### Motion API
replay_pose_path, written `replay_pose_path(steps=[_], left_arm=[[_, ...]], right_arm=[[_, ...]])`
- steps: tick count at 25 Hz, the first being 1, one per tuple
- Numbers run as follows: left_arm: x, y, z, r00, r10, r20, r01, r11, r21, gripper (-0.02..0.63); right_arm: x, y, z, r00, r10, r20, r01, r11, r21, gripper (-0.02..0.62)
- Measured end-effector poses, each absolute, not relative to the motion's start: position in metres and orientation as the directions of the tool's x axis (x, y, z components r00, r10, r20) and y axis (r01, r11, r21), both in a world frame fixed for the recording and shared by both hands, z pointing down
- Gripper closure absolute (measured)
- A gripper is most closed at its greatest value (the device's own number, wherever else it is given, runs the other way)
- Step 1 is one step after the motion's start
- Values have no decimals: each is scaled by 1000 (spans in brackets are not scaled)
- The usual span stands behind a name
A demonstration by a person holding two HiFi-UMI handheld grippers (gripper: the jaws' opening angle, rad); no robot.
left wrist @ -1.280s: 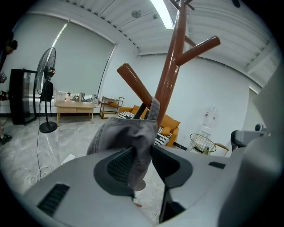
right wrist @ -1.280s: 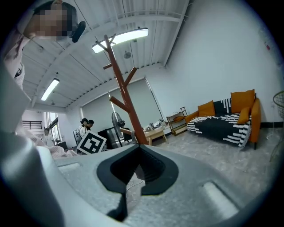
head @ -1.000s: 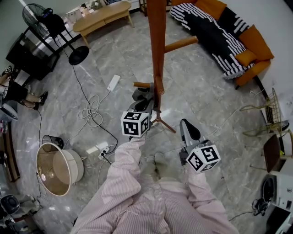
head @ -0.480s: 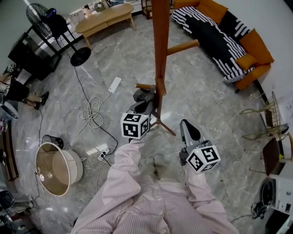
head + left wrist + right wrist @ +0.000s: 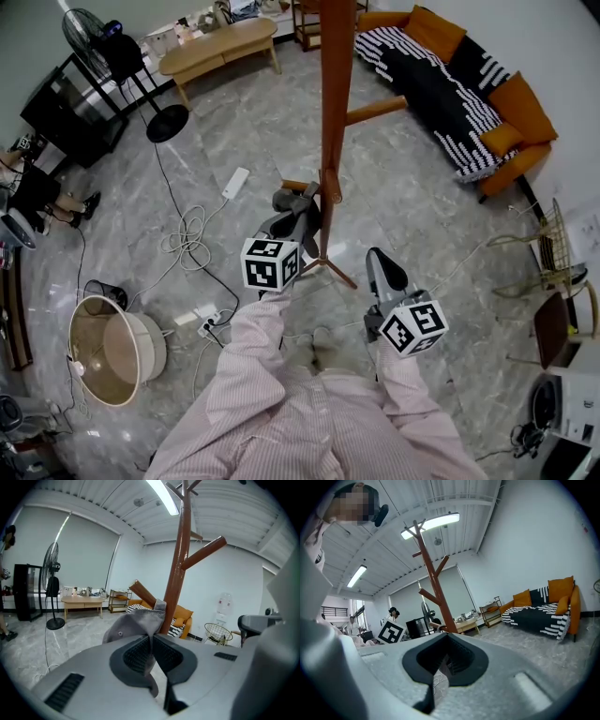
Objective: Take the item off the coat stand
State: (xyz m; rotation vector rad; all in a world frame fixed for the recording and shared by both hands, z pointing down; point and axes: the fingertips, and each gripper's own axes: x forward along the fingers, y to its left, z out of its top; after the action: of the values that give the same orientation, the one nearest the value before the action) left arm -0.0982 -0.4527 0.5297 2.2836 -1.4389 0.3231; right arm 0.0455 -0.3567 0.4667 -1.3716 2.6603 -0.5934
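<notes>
A tall red-brown wooden coat stand point(image 5: 330, 112) rises in front of me. A grey cap point(image 5: 292, 208) hangs on one of its short low pegs point(image 5: 298, 185). My left gripper point(image 5: 298, 220) reaches up to that peg and is shut on the cap's fabric. In the left gripper view the cap point(image 5: 131, 623) is pinched between the dark pads point(image 5: 140, 653), right beside the stand's trunk point(image 5: 180, 569). My right gripper point(image 5: 382, 264) hangs lower and to the right, shut and holding nothing. It points past the stand point(image 5: 436, 592).
A lampshade point(image 5: 112, 349) lies on the marble floor at the left, with a power strip and cables point(image 5: 208, 314) beside it. A standing fan point(image 5: 141, 80), a wooden table point(image 5: 216, 42), a striped sofa point(image 5: 450, 84) and a wire chair point(image 5: 553, 253) ring the room.
The left gripper stays at the cap on the peg and the right gripper keeps its place. Only the head view has shifted a little.
</notes>
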Motion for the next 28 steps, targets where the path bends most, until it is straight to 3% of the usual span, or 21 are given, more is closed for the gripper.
replay_pose_path(steps=[28], left_arm=[[-166,-437,484,322,-894,311,-936,-252,245,592]], right_arm=[[13,-372,438,-658,-752,31,-710,607,-357,591]])
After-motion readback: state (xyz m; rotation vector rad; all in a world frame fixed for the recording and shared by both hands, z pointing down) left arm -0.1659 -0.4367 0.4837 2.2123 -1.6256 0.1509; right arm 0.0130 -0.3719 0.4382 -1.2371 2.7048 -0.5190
